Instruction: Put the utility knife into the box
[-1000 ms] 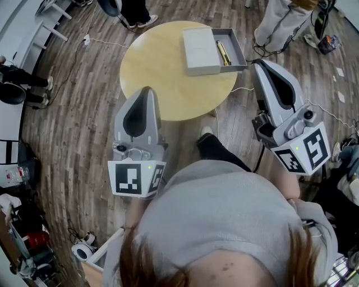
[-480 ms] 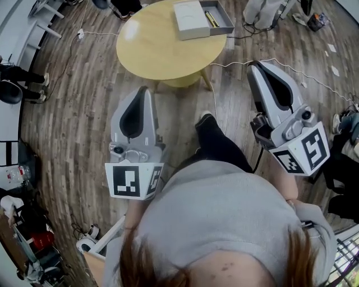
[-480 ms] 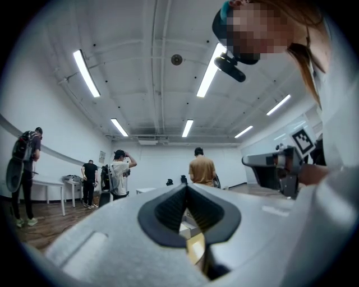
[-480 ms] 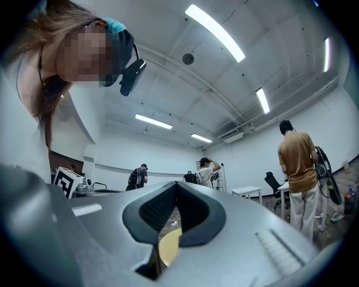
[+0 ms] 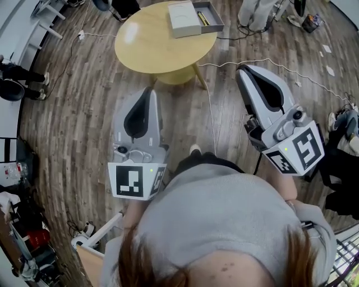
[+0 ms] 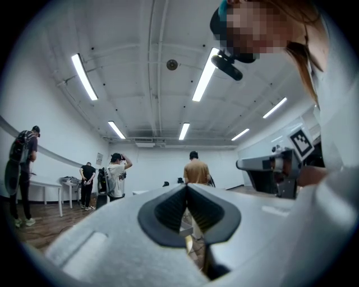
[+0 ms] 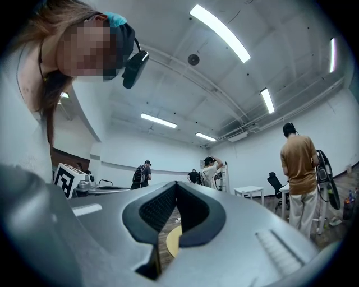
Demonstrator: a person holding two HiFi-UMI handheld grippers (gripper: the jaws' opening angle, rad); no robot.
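The yellow utility knife lies in an open grey box on the round yellow table, far ahead at the top of the head view. A pale lid rests beside the box. My left gripper and right gripper hang over the wooden floor, well short of the table. Both are shut with nothing between the jaws. The left gripper view shows the left gripper with its pads meeting at the tip. In the right gripper view the right gripper is shut too, with a sliver of the table behind it.
A white cable runs across the floor between me and the table. A person's legs stand by the table's far right. Several people stand about the room, and desks and chairs line the left wall.
The table with the box has slid up and away in the head view, so I stand farther from it. Both grippers stay shut and hold about the same pose.
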